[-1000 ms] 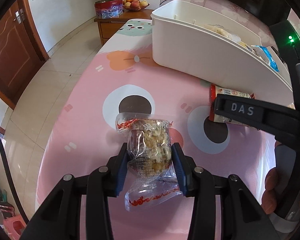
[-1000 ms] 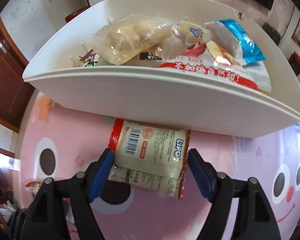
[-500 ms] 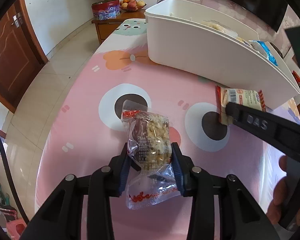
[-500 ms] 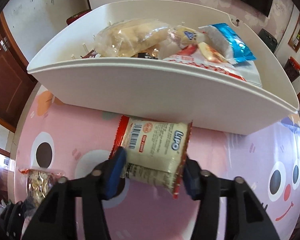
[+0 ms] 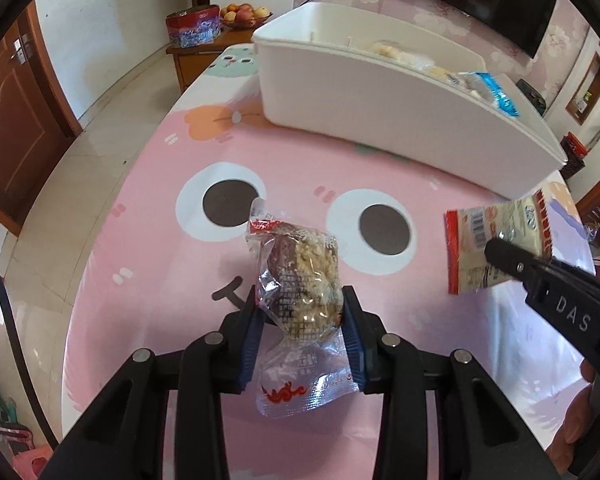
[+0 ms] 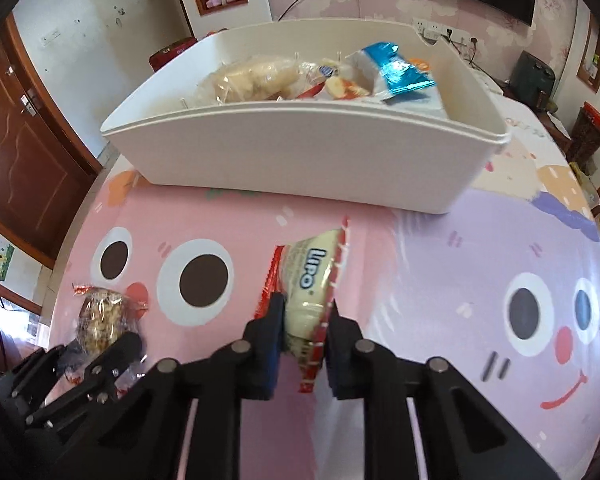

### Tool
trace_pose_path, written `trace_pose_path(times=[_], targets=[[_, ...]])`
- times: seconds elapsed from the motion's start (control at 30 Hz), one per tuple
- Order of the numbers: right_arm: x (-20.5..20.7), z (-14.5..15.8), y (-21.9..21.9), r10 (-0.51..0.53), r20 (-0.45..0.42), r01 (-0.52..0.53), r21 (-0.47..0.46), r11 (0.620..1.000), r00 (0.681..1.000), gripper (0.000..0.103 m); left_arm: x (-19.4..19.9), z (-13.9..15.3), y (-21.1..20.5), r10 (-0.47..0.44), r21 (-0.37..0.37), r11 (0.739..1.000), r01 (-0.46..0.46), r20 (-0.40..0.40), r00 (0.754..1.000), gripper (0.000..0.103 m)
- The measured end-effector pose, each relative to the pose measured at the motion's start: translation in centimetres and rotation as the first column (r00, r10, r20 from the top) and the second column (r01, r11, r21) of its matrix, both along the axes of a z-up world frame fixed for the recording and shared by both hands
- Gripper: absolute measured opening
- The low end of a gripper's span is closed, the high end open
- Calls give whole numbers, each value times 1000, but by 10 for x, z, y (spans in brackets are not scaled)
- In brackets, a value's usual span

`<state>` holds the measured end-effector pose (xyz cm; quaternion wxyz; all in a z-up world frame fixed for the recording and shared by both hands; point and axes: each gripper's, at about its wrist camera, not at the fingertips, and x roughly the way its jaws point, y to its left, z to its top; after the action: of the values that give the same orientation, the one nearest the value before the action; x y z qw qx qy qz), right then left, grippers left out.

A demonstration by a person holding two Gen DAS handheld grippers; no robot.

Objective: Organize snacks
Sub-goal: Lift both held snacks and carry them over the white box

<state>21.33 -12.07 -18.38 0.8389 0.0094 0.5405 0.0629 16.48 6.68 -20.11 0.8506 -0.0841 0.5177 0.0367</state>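
Observation:
My left gripper (image 5: 302, 312) is shut on a clear-wrapped nut cake (image 5: 304, 280) and holds it above the pink table. It also shows in the right wrist view (image 6: 100, 314). My right gripper (image 6: 305, 320) is shut on a cream and red LiPO biscuit pack (image 6: 312, 280), lifted off the table; the pack shows at the right of the left wrist view (image 5: 496, 248). The white snack bin (image 6: 300, 148) stands behind both, holding several snack bags, among them a blue one (image 6: 396, 70).
The pink and purple cartoon tablecloth (image 6: 460, 280) covers the table. A wooden side cabinet with a fruit bowl (image 5: 244, 14) and a red tin (image 5: 194, 28) stands beyond the table's far end. A brown door (image 5: 16, 120) is at left.
Both grippers have lifted their packs off the table and pulled back from the bin. The right gripper closed on the LiPO pack, which now stands on edge.

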Motion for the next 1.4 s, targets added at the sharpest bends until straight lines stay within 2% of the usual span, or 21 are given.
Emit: trace_pose_path(times=[0.23,0.37,0.6,0.77,0.93,1.03,1.17,1.3,1.4], targets=[[-10,18,-20,-13,13,12,89,996,1000,14,-2,24,-14,-31,-11,999,32,28,999,35],[-14,50,-26,-7,75,-2,118,993,997,14,3,50,-23,-61,-25,998,63,60,996,35],[-9,127,-36,2,237,-36,138,990,972,14,30,127,-29,-105,-50,992,114,159,982,35],[7,181,-44,19,343,-58,102,993,939,14,54,187,-34,-140,-13,989,148,239,961,35],[28,227,-42,45,430,-66,34,997,902,14,81,230,-44,-172,31,985,171,288,942,35],[43,249,-40,47,470,-60,14,998,881,14,98,245,-51,-183,85,983,165,305,935,35],[71,264,-36,41,487,-43,-6,999,873,14,123,253,-57,-183,104,982,159,292,939,35],[101,261,-35,29,465,-24,-16,1000,885,14,156,249,-59,-184,112,981,159,269,946,35],[126,247,-41,-1,417,-4,10,1000,909,14,181,240,-53,-178,73,984,165,248,952,35]])
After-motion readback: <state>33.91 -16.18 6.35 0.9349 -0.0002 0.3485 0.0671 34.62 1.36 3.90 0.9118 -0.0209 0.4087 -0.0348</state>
